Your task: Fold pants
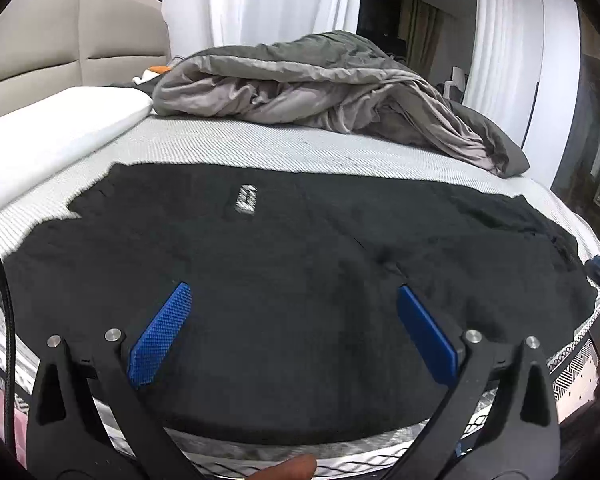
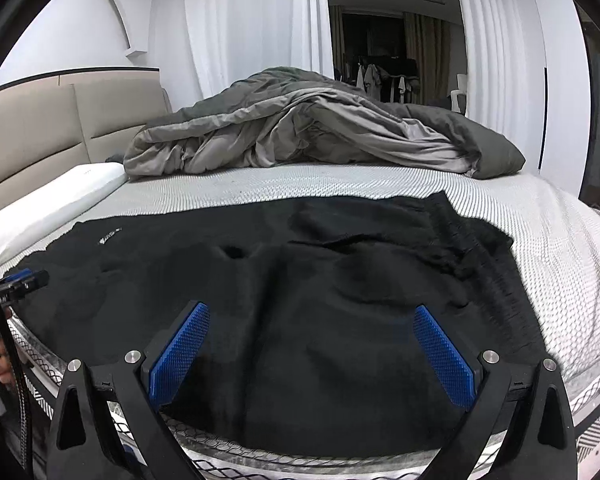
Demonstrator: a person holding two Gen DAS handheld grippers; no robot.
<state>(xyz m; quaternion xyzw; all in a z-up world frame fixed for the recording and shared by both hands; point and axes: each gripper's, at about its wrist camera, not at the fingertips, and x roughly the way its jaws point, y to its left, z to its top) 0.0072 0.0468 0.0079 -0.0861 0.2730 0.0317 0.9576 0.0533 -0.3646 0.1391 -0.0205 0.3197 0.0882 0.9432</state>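
Note:
Black pants (image 1: 292,248) lie spread flat across the near part of the mattress, with a small white logo (image 1: 246,198) toward the left. The ribbed waistband (image 2: 464,232) lies at the right in the right wrist view, where the pants (image 2: 284,300) fill the foreground. My left gripper (image 1: 294,300) is open and empty, its blue pads (image 1: 160,336) hovering over the left part of the pants near the bed's front edge. My right gripper (image 2: 312,316) is open and empty over the right part. The left gripper's tip (image 2: 20,280) shows at the far left of the right wrist view.
A crumpled grey duvet (image 1: 332,92) is heaped at the far side of the bed. A white pillow (image 1: 56,136) lies at the left by the beige headboard (image 1: 72,44). The white textured mattress (image 2: 560,264) shows around the pants. White curtains hang behind.

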